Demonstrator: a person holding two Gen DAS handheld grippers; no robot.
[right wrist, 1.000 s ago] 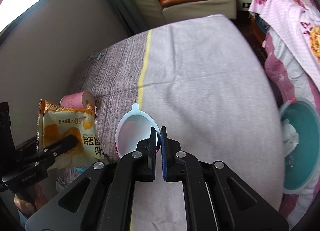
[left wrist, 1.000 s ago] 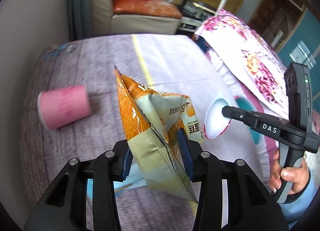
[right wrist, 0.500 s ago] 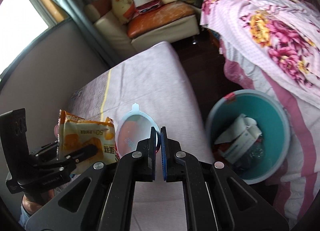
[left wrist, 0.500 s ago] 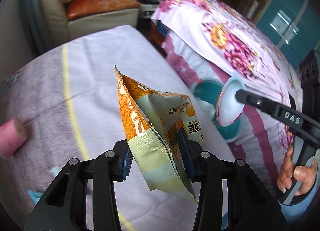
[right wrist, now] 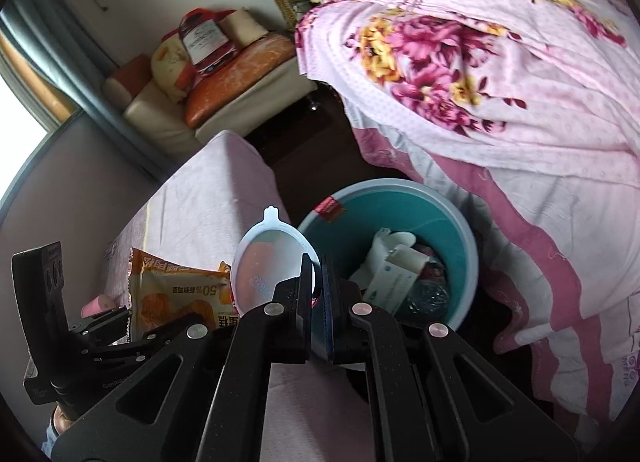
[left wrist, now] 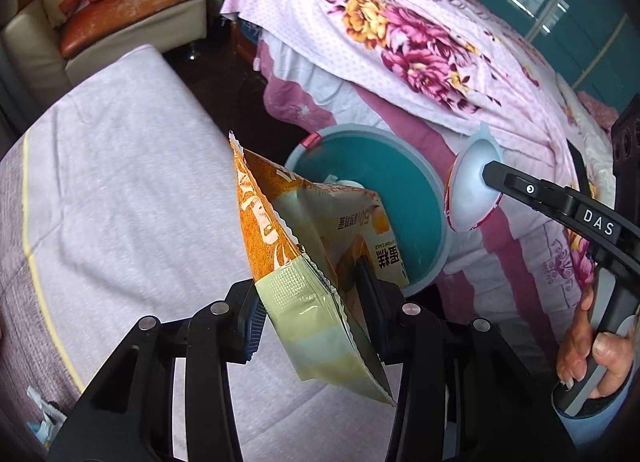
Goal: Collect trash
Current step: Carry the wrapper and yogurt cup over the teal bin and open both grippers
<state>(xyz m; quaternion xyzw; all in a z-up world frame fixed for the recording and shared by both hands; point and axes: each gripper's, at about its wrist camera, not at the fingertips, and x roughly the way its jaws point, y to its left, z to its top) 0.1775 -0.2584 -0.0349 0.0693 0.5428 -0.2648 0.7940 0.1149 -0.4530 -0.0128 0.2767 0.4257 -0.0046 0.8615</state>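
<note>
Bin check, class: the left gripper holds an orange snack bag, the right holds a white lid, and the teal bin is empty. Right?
Not quite. The bin is not empty: the right wrist view shows cartons and wrappers inside. The left gripper does hold the snack bag, the right gripper the lid.

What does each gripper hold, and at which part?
Left gripper: orange-and-yellow foil snack packet, pinched near its lower sealed end. Right gripper: translucent white round plastic lid, clamped at its rim.

"DAS" on the right tongs [left wrist: 490, 178]; "50%" on the snack packet [right wrist: 180, 294]
</note>
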